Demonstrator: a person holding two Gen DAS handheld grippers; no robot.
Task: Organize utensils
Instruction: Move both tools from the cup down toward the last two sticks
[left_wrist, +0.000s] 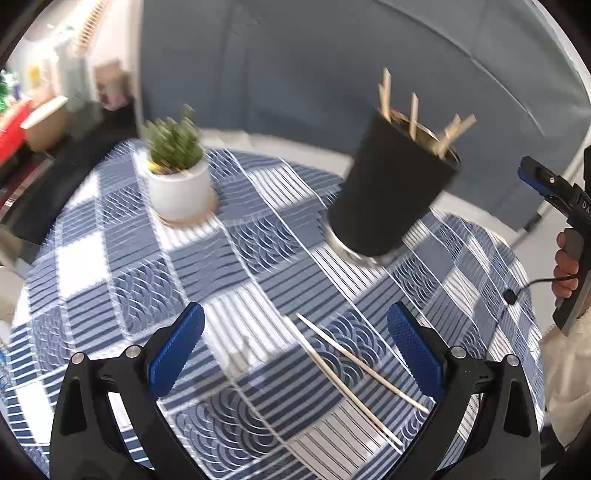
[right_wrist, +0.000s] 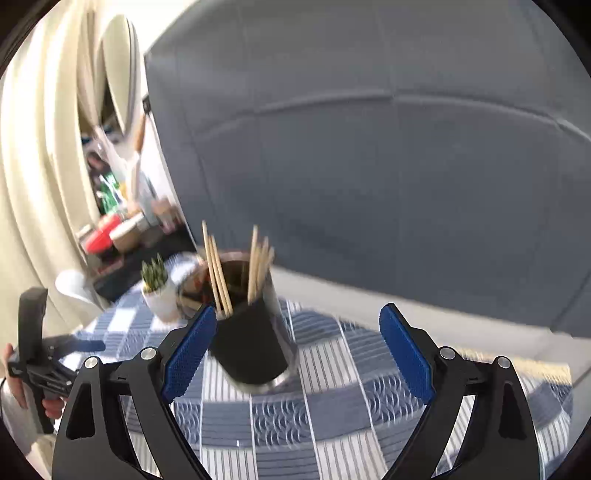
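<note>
Left gripper (left_wrist: 295, 339) jaws spread wide, nothing between the pads, hanging over the checked tablecloth (left_wrist: 110, 266). Two loose chopsticks (left_wrist: 354, 373) lie flat on the cloth just under and between its fingers, nearer the right finger; long axes run from about 10 o'clock to 4 o'clock in the left wrist view, roughly parallel, ends passing under the right finger.

Right gripper (right_wrist: 297, 343) also released, jaws wide, nothing clamped. No earlier frame, so only the open stance is told. Black cup (right_wrist: 251, 347) stands on the cloth between its fingers, close to the left blue pad (right_wrist: 188, 354) at 10 o'clock; contact with that pad cannot be told through the blur. Well apart from the right pad.

In the left wrist view the same cup sits at 1 o'clock, beyond the left gripper. About five or six chopsticks in cup (left_wrist: 413, 114) stand upright, tips fanning outward; exact count blurred.

One potted plant (left_wrist: 177, 177) in a white pot at 11 o'clock on the cloth. Person's hand (left_wrist: 565, 269) at 3 o'clock grips the other tool's handle.
</note>
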